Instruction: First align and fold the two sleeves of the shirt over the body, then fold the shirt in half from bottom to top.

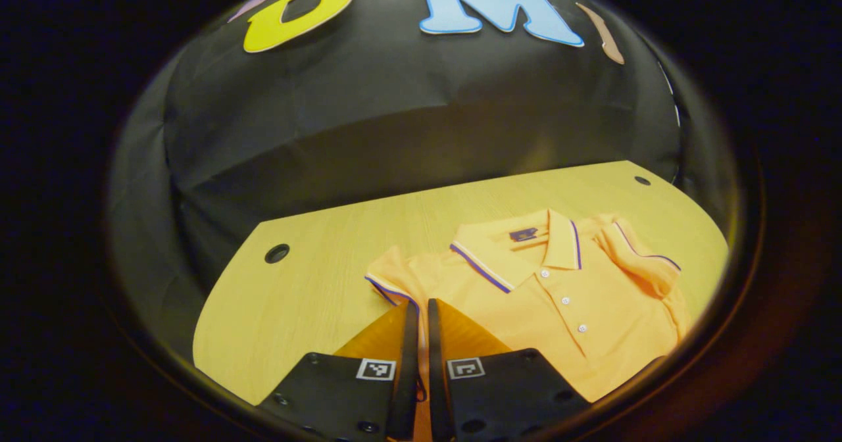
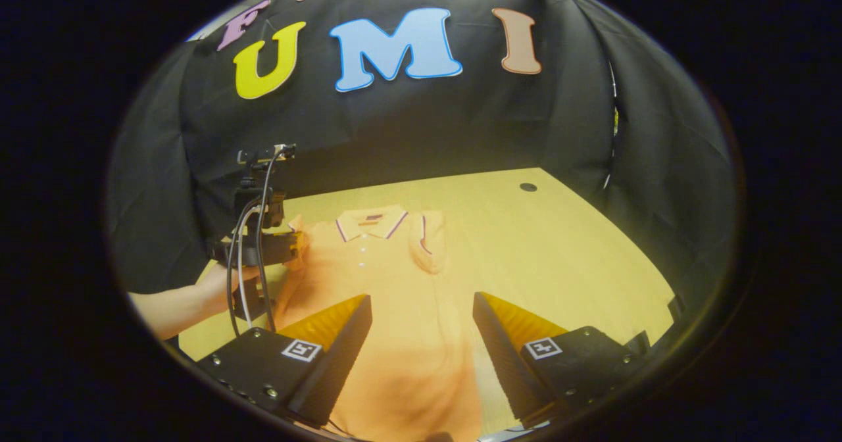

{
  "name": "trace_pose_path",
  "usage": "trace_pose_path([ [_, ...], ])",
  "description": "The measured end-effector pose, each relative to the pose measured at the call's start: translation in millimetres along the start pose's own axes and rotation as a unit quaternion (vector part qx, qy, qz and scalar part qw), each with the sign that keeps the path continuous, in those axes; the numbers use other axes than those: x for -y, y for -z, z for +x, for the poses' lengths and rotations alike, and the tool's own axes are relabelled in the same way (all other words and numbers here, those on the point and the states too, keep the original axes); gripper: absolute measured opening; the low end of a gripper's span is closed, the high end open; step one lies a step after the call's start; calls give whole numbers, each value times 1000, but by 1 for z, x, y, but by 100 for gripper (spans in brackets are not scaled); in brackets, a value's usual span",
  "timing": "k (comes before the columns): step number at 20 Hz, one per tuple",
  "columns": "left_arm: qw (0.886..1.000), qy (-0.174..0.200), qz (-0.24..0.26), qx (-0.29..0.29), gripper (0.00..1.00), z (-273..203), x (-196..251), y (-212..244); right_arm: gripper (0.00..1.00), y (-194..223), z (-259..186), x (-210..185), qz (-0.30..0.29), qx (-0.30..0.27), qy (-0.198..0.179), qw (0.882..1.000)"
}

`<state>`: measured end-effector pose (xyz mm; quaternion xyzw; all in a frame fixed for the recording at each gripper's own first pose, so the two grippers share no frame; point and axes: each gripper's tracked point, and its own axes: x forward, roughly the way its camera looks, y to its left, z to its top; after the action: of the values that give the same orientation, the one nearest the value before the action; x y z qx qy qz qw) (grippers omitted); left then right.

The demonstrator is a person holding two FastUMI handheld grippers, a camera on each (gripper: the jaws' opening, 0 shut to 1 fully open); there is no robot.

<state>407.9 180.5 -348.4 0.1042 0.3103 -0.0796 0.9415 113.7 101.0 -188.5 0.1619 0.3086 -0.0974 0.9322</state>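
Closest to the lens in the left gripper view is the left claw point(image 1: 422, 323), fingers pressed almost together with orange fabric showing in the narrow slit between them, so I'd say it's pinching the left sleeve point(image 1: 393, 283) of the shirt point(image 1: 559, 310). That polo is the biggest thing on the worktop point(image 1: 309, 284), lying face up with its collar point(image 2: 371, 221) toward the far edge by the booth wall and its hem running off toward the near edge. In the right gripper view the right claw point(image 2: 421, 327) hangs above the lower body of the shirt with its fingers spread wide and nothing between them. Same view, over by the worktop's left edge, you can see the other gripper and the hand point(image 2: 220, 284) holding it, right at the sleeve. The right sleeve point(image 2: 427, 241) already looks folded in over the chest, its striped cuff lying beside the placket. So my read: we're mid sleeve step, second sleeve in hand. Next move probably calls for carrying that pinched sleeve inward across the body, laying it flat to match the other one, then letting go. Bottom-to-top fold isn't started yet.
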Motion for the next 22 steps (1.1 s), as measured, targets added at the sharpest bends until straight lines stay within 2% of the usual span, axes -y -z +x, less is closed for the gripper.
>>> trace_pose_path([
  [1,1000,8,0,-1,15,1,4,0,96,-1,-1,3,1,1,2,1000],
  [2,1000,8,3,-1,24,1,6,1,96,-1,-1,6,3,2,3,1000],
  [5,1000,14,2,-6,31,-8,12,2,96,-3,-4,13,-1,8,6,1000],
  [7,1000,24,-15,-4,60,-19,17,4,96,-1,-4,19,-12,9,7,1000],
  [8,1000,22,-20,-3,77,-27,16,5,96,1,-4,21,-16,8,5,1000],
  [10,999,27,-36,0,94,-48,19,9,96,8,-4,23,-25,4,-1,1000],
  [16,998,30,-63,-12,95,-114,22,47,96,39,-4,30,-56,-8,-19,998],
  [22,996,35,-73,-38,95,-190,29,105,96,99,-18,35,-53,-56,-32,997],
])
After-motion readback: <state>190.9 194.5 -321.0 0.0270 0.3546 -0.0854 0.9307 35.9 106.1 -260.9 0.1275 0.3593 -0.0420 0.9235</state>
